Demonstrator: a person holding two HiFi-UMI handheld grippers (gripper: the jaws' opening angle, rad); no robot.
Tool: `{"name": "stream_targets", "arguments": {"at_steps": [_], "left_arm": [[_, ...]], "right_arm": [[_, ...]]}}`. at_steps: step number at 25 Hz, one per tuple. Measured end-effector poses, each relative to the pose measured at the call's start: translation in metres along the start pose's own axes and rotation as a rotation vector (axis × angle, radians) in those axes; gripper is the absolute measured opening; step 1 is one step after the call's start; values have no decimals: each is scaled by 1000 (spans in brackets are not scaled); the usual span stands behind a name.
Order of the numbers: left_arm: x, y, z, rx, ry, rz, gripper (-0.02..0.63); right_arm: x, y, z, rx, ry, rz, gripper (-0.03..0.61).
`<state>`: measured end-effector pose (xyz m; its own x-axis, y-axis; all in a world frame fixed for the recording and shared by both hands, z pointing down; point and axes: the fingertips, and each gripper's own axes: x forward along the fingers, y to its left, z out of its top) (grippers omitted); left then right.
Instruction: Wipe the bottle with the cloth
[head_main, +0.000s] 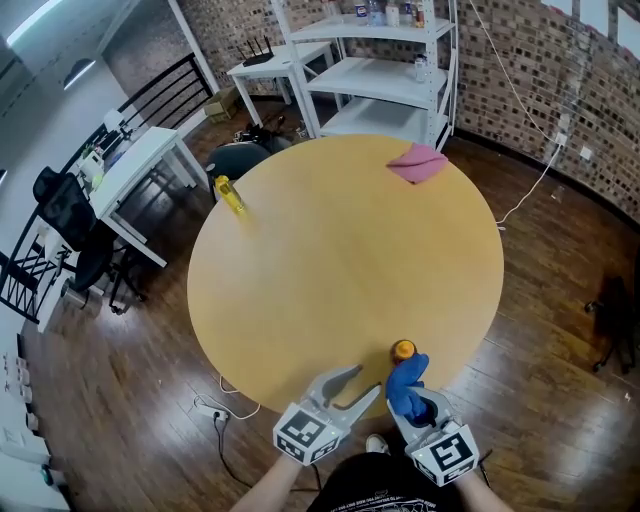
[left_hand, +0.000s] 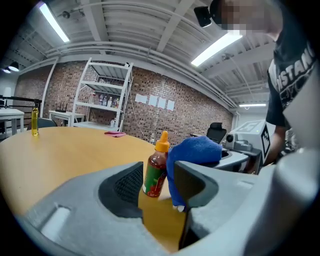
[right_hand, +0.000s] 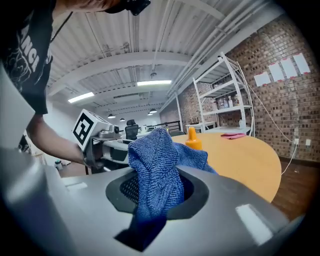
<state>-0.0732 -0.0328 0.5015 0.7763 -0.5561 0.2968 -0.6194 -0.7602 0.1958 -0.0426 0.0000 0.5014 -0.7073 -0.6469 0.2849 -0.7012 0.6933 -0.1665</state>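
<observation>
Bottle (left_hand: 156, 170) holding red sauce is standing upright, partly masked by blue cloth (right_hand: 155, 170) that right gripper (head_main: 412, 398) is clamping; left gripper (head_main: 368, 380) is gaping empty.

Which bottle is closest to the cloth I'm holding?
The orange-capped sauce bottle, right beside the blue cloth in the right gripper; the yellow bottle stands far across the table.
</observation>
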Motion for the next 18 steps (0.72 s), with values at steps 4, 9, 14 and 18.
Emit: {"name": "stream_targets", "arguments": {"at_steps": [4,9,14,18], "left_arm": [[-19,9,-1,-25,-21,45,187],[-41,34,7,-76,-71,129,187],[-51,43,12,-79,-86,171,187],[-48,40,6,-81,-74,162,186]], "right_arm": [[7,15,12,32,-31,3,78],[22,30,80,49,-205,15,80],[37,0,84,147,-222,-80,80],[37,-13,57,202,-164,-126,80]]}}
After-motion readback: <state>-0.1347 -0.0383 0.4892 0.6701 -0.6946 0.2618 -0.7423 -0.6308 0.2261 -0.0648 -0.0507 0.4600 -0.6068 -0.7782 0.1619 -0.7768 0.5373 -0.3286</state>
